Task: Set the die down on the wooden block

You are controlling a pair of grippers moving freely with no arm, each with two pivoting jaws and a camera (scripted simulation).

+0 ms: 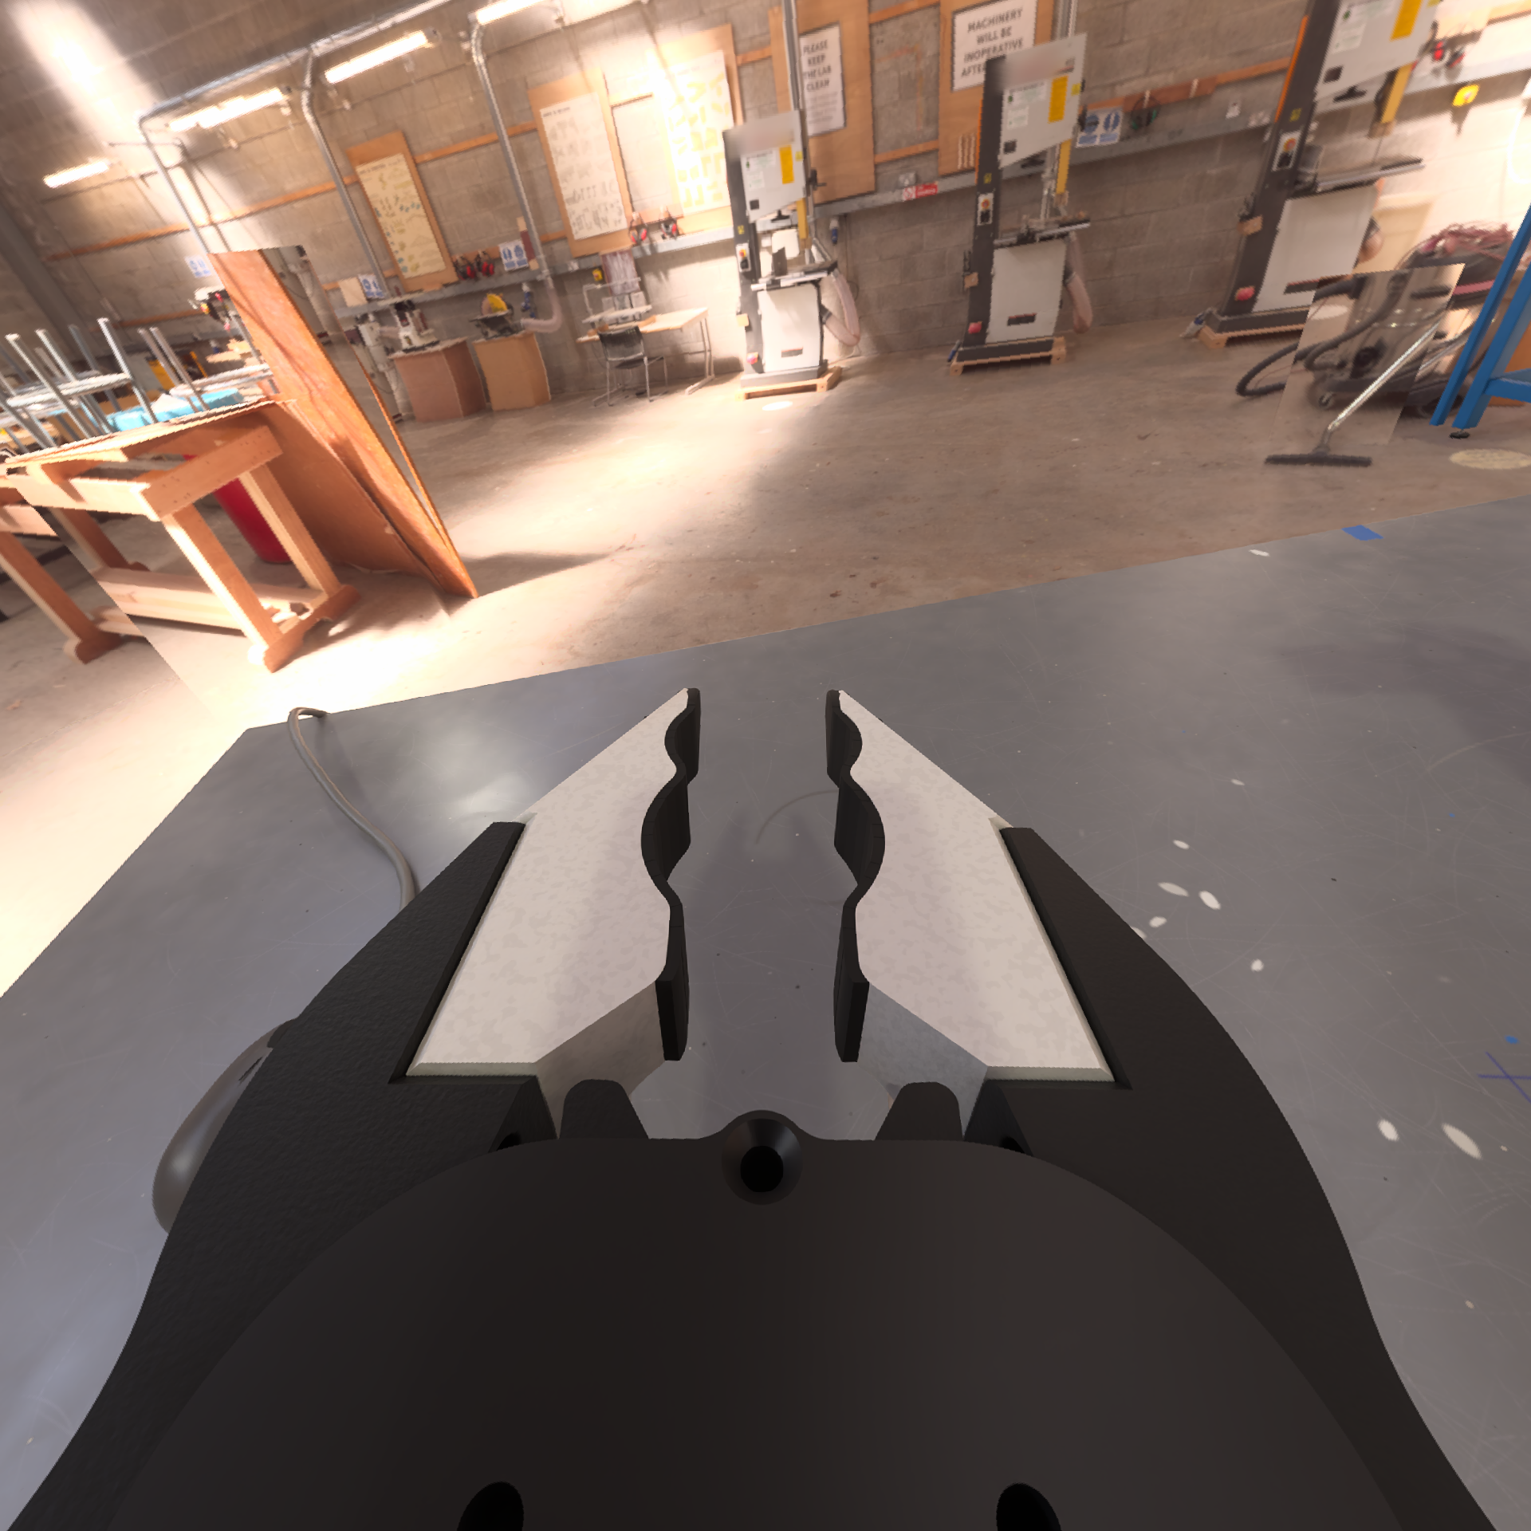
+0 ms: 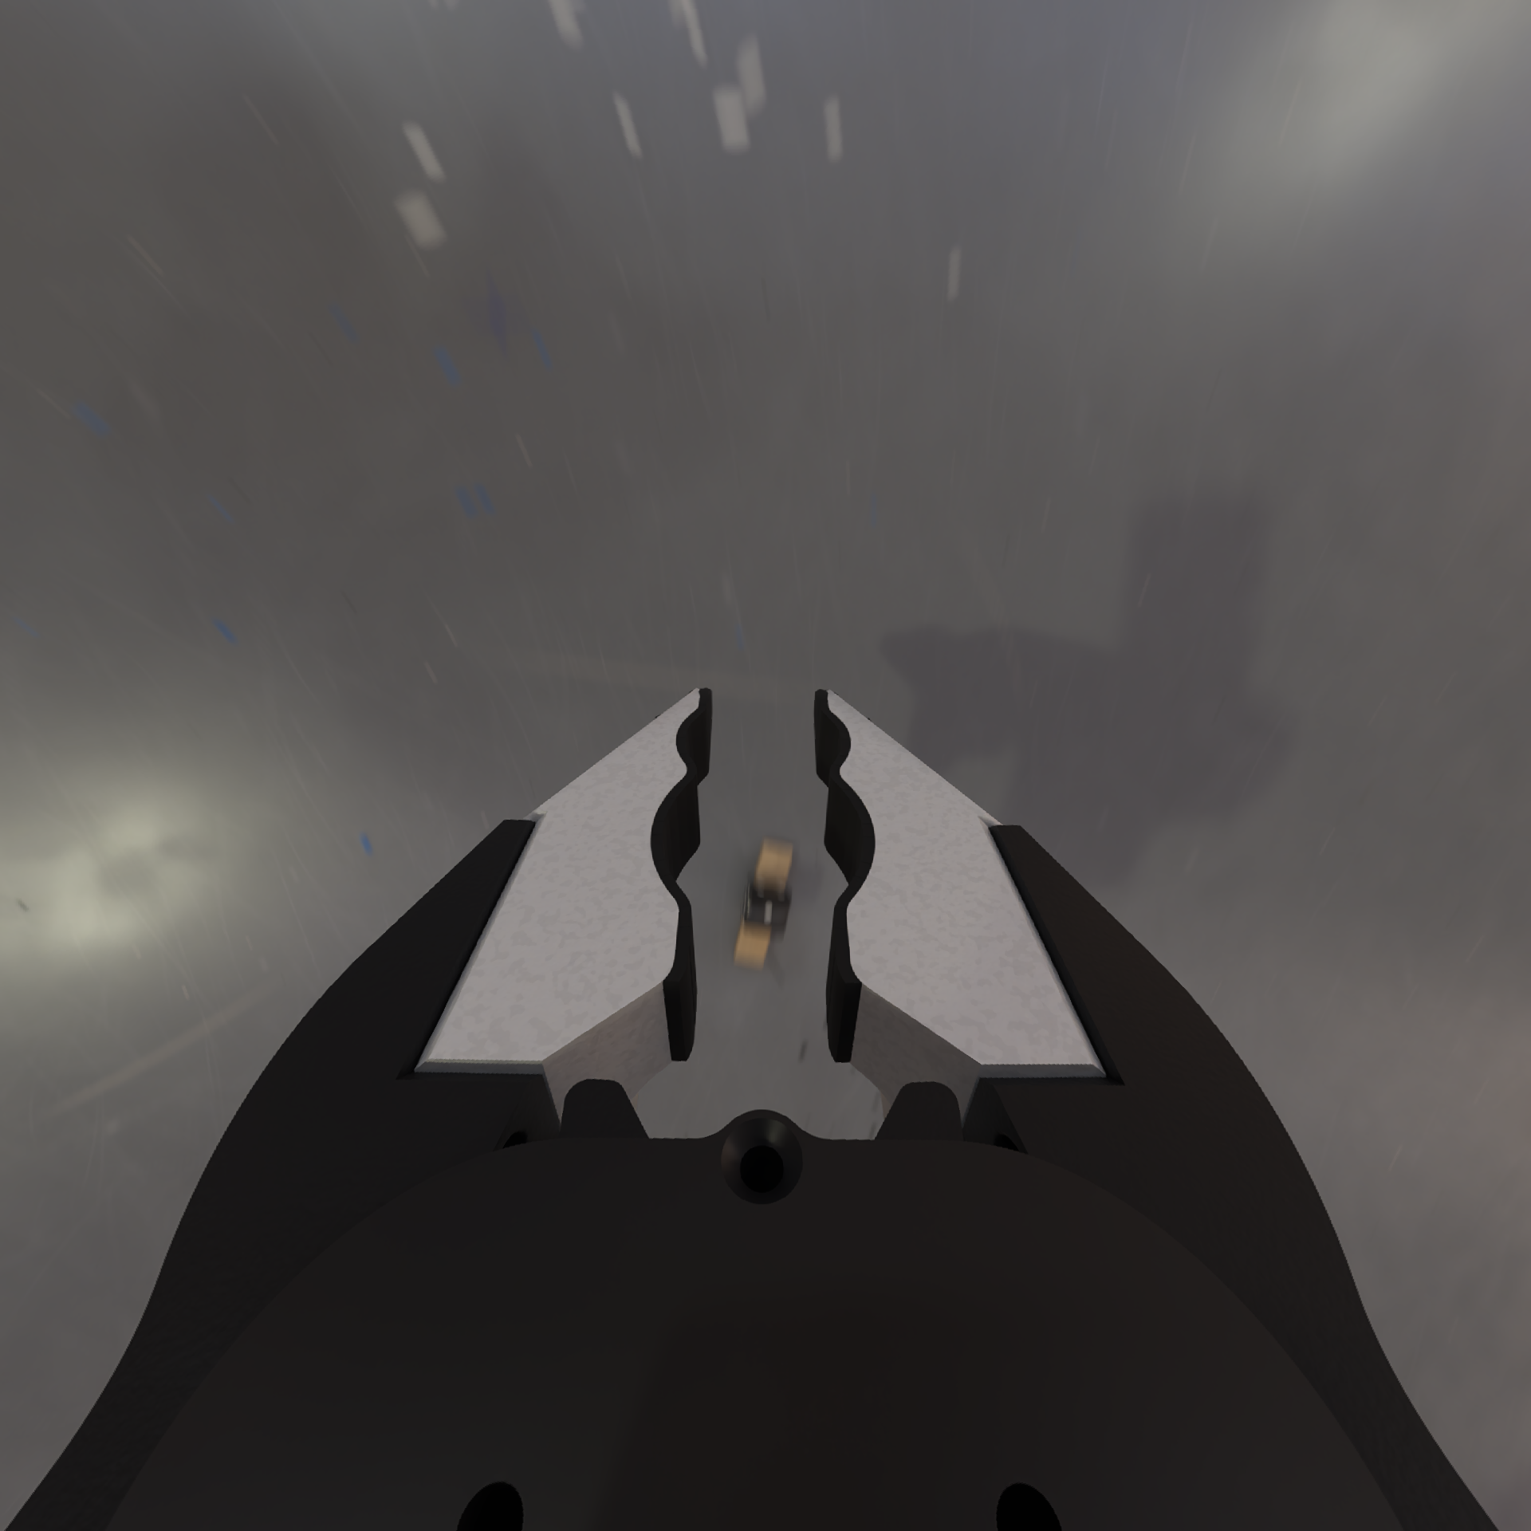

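— Tan wood and something dark on top of it, that's all you get between the fingers of your right gripper (image 2: 762, 704). Is that the job finished?

— You can't call it from this. The wooden block (image 2: 766, 907) sits far below on the grey bench (image 2: 331, 414), framed in the gap between your jaws, and the dark thing (image 2: 769, 901) lies across its middle with tan showing on either side. It looks like the die resting on the block (the whole right view is streaked with blur, so no pips or edges can be made out).

— And your right gripper?

— Parted, a clear gap between the jaws, holding nothing. It's well apart from the block.

— Your left one?

— The left gripper (image 1: 762, 704) is likewise open and empty, low over bare bench, with a grey cable (image 1: 356, 820) trailing off to its left. Neither the die nor the block shows in that view.

— So what's left?

— Probably nothing but checking. If the dark thing is the die, the placing is done and released; you'd want a sharper look to be sure it sits flat and not half off an edge.
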